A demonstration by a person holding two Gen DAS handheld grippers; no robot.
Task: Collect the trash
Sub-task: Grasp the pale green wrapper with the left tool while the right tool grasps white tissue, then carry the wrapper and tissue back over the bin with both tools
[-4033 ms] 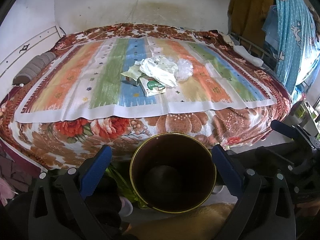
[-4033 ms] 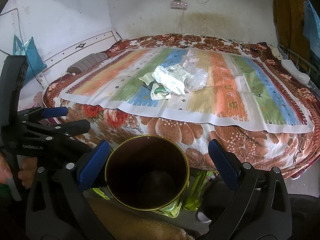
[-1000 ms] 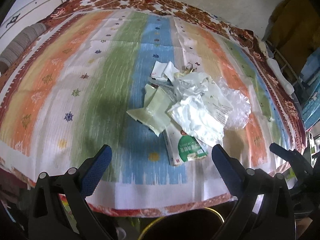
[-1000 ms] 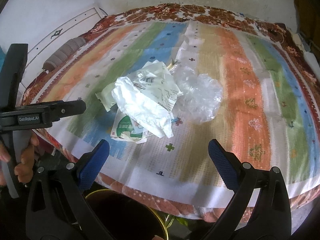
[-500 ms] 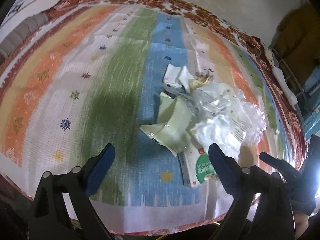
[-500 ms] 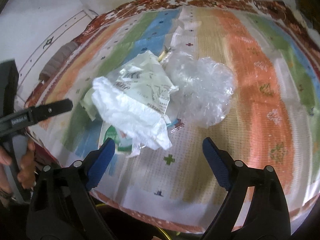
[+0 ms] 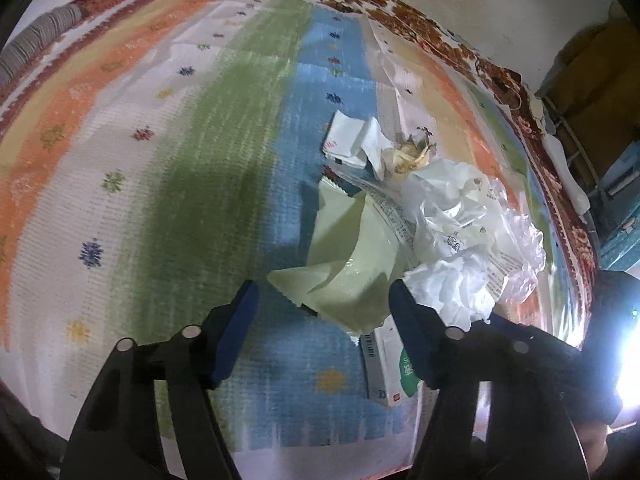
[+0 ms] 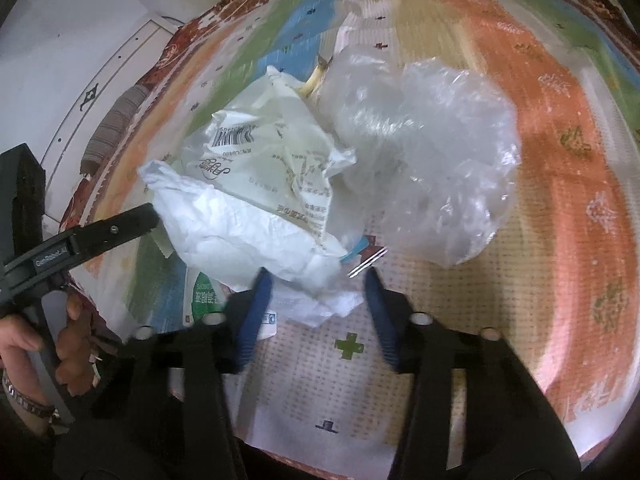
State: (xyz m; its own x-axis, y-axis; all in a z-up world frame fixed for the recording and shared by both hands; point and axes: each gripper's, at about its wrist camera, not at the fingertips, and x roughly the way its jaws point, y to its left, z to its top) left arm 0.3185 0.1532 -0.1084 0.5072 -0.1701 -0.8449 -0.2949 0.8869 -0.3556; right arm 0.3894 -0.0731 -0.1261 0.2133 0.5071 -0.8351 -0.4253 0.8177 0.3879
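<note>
A pile of trash lies on the striped bed mat (image 7: 180, 200). It holds a pale green wrapper (image 7: 352, 264), a crumpled white printed bag (image 8: 260, 184), a clear plastic bag (image 8: 432, 160), a green-and-white carton (image 7: 394, 364) and a folded white paper (image 7: 346, 140). My left gripper (image 7: 323, 300) hangs low over the green wrapper, its jaws closing with the wrapper's near edge between them, not pinched. My right gripper (image 8: 316, 280) is closing around the white bag's lower corner (image 8: 328, 300), and its right pad still stands apart from it.
A yellowish scrap (image 7: 412, 156) lies behind the pile. A grey rolled cushion (image 8: 116, 124) sits at the bed's far left by the white wall. A hand (image 8: 68, 344) holds the left gripper, whose finger (image 8: 120, 228) reaches in beside the white bag. The floral bedspread (image 7: 440, 28) borders the mat.
Both grippers have dropped closer to the pile, and their jaws have narrowed from wide open. The round bin seen below the bed edge has left both views.
</note>
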